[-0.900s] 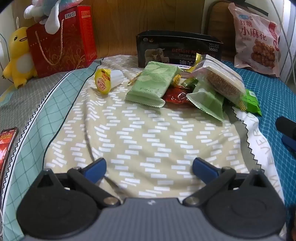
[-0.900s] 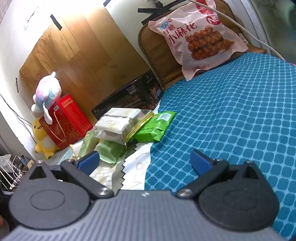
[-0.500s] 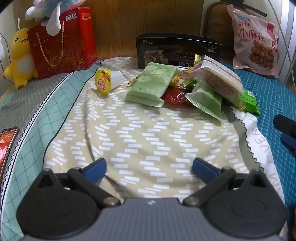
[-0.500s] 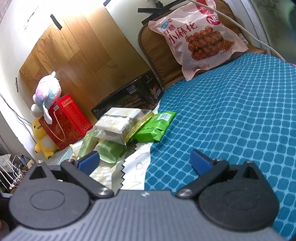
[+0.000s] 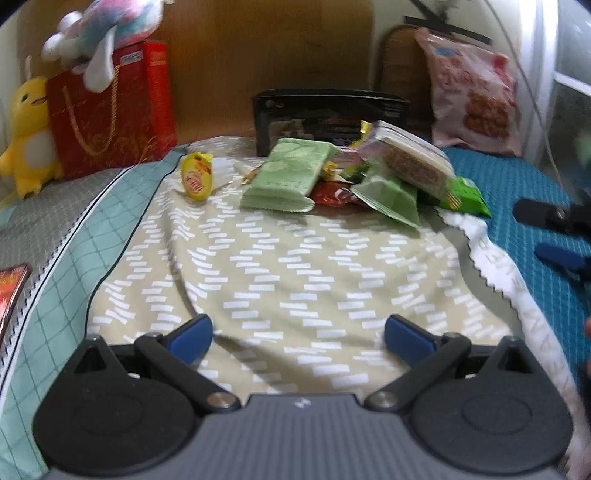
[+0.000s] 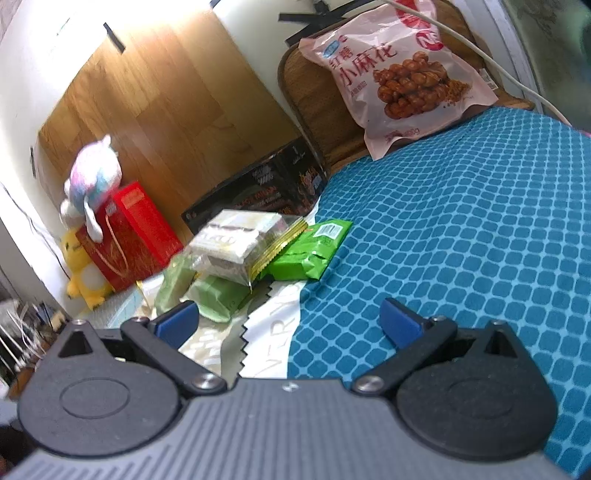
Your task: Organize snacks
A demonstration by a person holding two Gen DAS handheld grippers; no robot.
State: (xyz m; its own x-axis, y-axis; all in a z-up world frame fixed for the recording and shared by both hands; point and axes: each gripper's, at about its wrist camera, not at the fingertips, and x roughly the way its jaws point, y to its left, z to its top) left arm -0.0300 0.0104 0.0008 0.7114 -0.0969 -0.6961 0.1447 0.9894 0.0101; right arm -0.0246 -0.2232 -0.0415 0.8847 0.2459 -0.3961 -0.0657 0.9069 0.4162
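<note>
At the far left of the left wrist view a yellow duck plush [image 5: 26, 133] is sitting against the wall, touching a red gift bag [image 5: 110, 110] that is carrying a pastel plush [image 5: 107, 22] on its top. Just right of the bag, a yellow-lidded jelly cup [image 5: 201, 177] is lying on its side on the beige patterned cloth [image 5: 277, 280] that is covering the bed. Next comes the snack pile: a pale green packet [image 5: 291, 173] is resting at its left edge, a red wrapper [image 5: 332, 194] is peeking out beneath, a second pale green pouch [image 5: 388, 195] is lying to the right, and a clear-wrapped cake bar [image 5: 410, 162] is leaning tilted across the top. A bright green packet [image 5: 467, 195] is poking out at the pile's right end, reaching onto the blue checked sheet [image 5: 517, 184]. Behind the pile a black box [image 5: 328, 114] is standing upright near the wooden board. Farther right, a large pink snack bag [image 5: 472, 96] is leaning against a brown cushion.

The left gripper [image 5: 297, 334] is hovering over bare beige cloth, well short of the pile, its jaws spread wide and released with nothing between them. The right gripper [image 6: 288, 321] is likewise standing fully released and empty, hanging over the seam of white zigzag trim [image 6: 266, 343] and blue sheet, near the pile's right side.
</note>
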